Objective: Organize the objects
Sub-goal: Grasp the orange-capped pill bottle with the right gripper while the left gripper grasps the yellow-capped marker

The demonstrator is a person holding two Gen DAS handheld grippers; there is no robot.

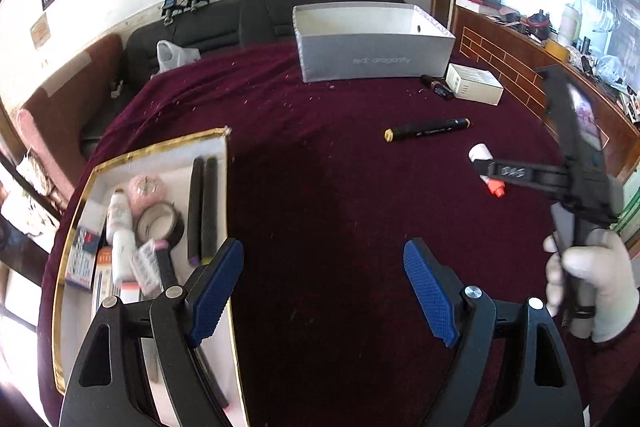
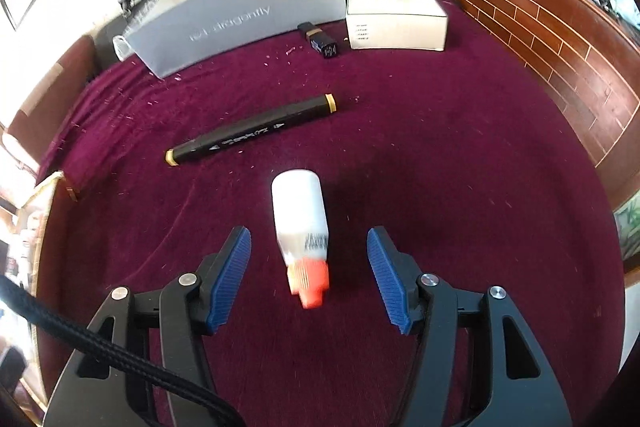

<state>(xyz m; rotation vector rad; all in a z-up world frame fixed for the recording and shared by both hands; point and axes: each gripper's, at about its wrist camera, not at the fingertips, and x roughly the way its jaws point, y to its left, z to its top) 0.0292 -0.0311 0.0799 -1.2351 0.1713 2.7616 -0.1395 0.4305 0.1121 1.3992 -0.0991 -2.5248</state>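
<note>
A white squeeze bottle with an orange cap (image 2: 298, 211) lies on the maroon cloth, cap toward the camera. My right gripper (image 2: 308, 245) is open and straddles it, and neither blue pad touches it. From the left wrist view, that right gripper (image 1: 490, 173) hovers over the bottle (image 1: 480, 151), held by a gloved hand (image 1: 600, 291). A black marker with yellow ends (image 2: 250, 135) lies just beyond the bottle. My left gripper (image 1: 324, 267) stands wide open over bare cloth, with nothing between its fingers. Its left finger overlaps the gold-rimmed tray (image 1: 160, 163).
The tray holds two black markers (image 1: 202, 207), a tape roll (image 1: 158, 223), a pink ball, small bottles and packets. A grey open shoebox (image 1: 372, 61) stands at the back. Near it are a small white carton (image 2: 396, 23) and a dark lipstick-like item (image 2: 322, 41). A wooden cabinet (image 2: 540, 39) borders the right side.
</note>
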